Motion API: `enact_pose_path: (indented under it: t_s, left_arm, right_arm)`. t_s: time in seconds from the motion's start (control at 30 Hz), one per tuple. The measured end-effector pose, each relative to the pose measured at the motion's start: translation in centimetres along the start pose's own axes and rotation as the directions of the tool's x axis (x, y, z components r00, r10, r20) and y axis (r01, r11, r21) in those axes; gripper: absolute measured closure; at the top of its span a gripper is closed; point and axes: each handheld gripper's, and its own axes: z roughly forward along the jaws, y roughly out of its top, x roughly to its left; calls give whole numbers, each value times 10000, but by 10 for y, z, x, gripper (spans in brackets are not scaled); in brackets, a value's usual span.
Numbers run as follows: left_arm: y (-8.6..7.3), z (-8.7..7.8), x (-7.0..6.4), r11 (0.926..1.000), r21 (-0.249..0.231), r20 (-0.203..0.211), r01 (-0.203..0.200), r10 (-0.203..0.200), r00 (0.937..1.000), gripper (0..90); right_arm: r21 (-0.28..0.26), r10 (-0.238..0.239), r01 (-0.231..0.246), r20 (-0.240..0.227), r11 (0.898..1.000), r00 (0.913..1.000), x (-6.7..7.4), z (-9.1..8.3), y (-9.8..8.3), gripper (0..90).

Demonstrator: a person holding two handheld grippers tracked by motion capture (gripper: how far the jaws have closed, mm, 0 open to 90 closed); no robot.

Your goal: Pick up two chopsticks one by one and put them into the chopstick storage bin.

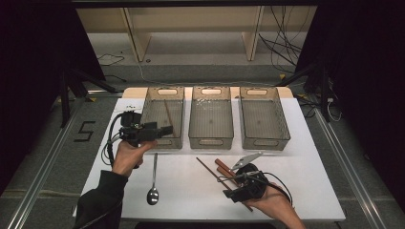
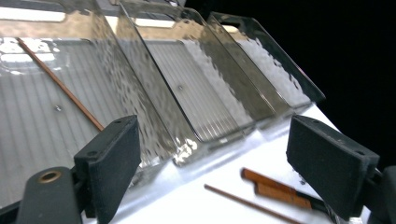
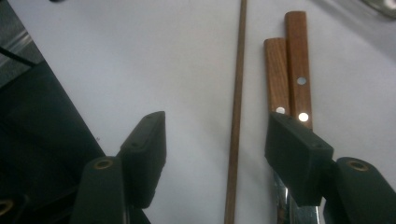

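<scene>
A brown chopstick lies on the white table, next to two wooden-handled utensils. My right gripper hovers low over them. In the right gripper view its jaws stand apart with the chopstick between them, not touching the pads, and the wooden handles lie just to the right. A second chopstick rests in the left clear bin. My left gripper is open and empty at that bin's front edge. From it I see this chopstick through the bin wall.
Three clear grey bins stand in a row at the back; the middle bin and right bin hold nothing I can make out. A metal spoon lies at the front left of the table. Dark floor surrounds the table.
</scene>
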Motion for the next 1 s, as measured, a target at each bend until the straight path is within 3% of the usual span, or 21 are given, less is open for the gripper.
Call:
enact_pose_path:
  t_s: [0.13,0.3,0.53,0.93,1.0]
  left_arm:
    - [-17,-5,-3,9996,-65,241,-292,294,9993,165]
    - [-32,-10,-8,9963,-48,261,-859,859,9960,165]
    - [-51,-12,-15,9926,74,330,-1209,1206,9922,165]
    - [-79,-22,-12,9909,-260,320,-1324,1332,9906,162]
    - [-84,-22,-14,9902,-392,165,-1341,1348,9907,162]
  right_arm:
    - [499,-77,75,40,9987,10000,-1,6,6,458]
    - [1130,-94,90,35,9936,9999,-2,11,10,518]
    - [1845,-122,84,197,9828,9997,-2,17,10,569]
    - [2362,-104,23,331,9717,9994,-4,24,9,636]
    - [2395,-108,40,272,9709,9996,-4,25,10,639]
